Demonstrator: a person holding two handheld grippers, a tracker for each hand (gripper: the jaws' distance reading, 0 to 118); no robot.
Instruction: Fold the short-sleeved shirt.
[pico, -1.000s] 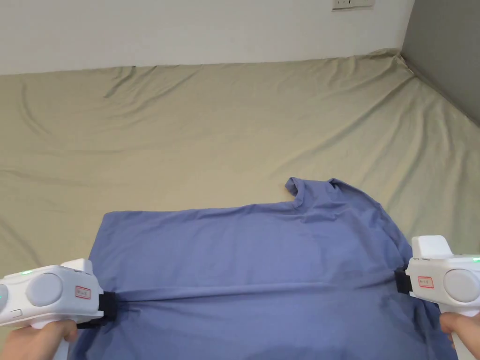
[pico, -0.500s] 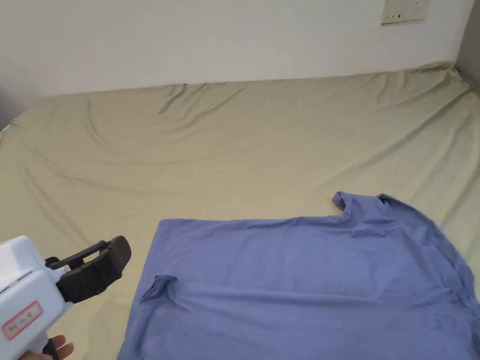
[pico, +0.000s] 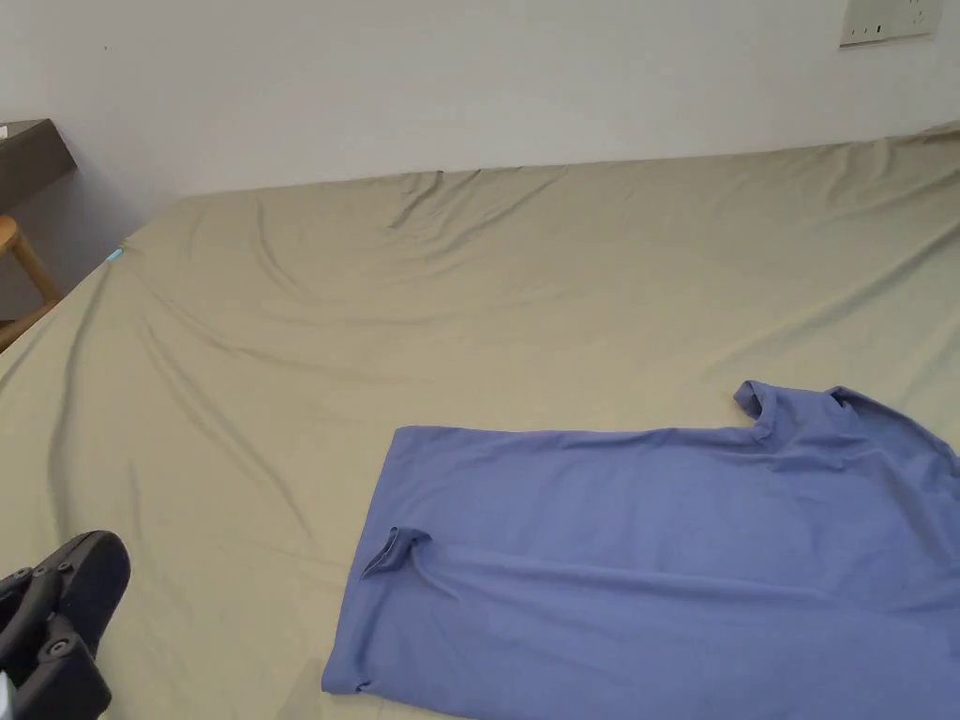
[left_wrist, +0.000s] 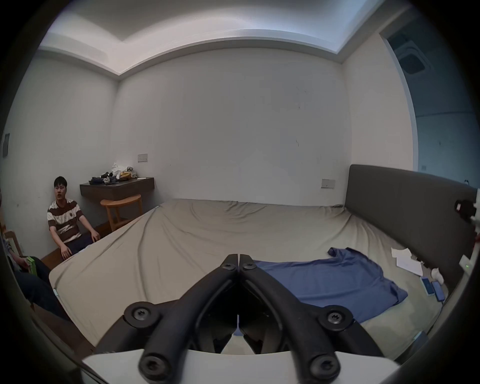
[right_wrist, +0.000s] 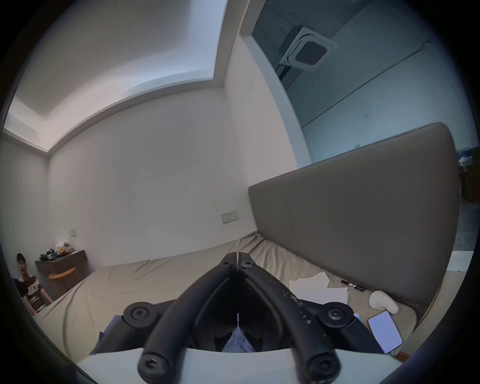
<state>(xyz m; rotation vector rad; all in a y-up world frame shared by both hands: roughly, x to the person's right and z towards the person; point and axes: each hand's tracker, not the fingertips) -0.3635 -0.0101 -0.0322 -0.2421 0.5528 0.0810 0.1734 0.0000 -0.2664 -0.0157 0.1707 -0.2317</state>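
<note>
On the near right part of the bed (pico: 375, 309), covered by an olive-tan sheet, the blue short-sleeved shirt (pico: 656, 544) lies spread flat, reaching past the right and lower edges of the head view; its straight hem side faces the bed's left edge, its collar end lies toward the headboard (left_wrist: 405, 197), and a long raised crease runs across it from a small puckered fold near the hem. The left gripper (left_wrist: 239, 263) is held off the shirt on its hem side, above bare sheet; in the left gripper view its two black jaws meet at the tips with nothing between them, and in the head view its black jaws show at the lower left corner, well apart from the cloth. The right gripper (right_wrist: 237, 256) is raised near the headboard end of the bed; in the right gripper view its jaws are likewise closed tip to tip and empty, with blue cloth showing beneath the gripper body. Near the headboard, on the sheet, lie white papers (right_wrist: 314, 287), a pen (right_wrist: 352, 285), a pale rounded object (right_wrist: 384, 302) and a phone (right_wrist: 384, 332). Beyond the bed's far left corner stand a wooden stool (left_wrist: 122, 213) and a dark wall shelf (left_wrist: 117, 187) bearing clutter, with a person (left_wrist: 65, 220) in a striped shirt seated beside them
</note>
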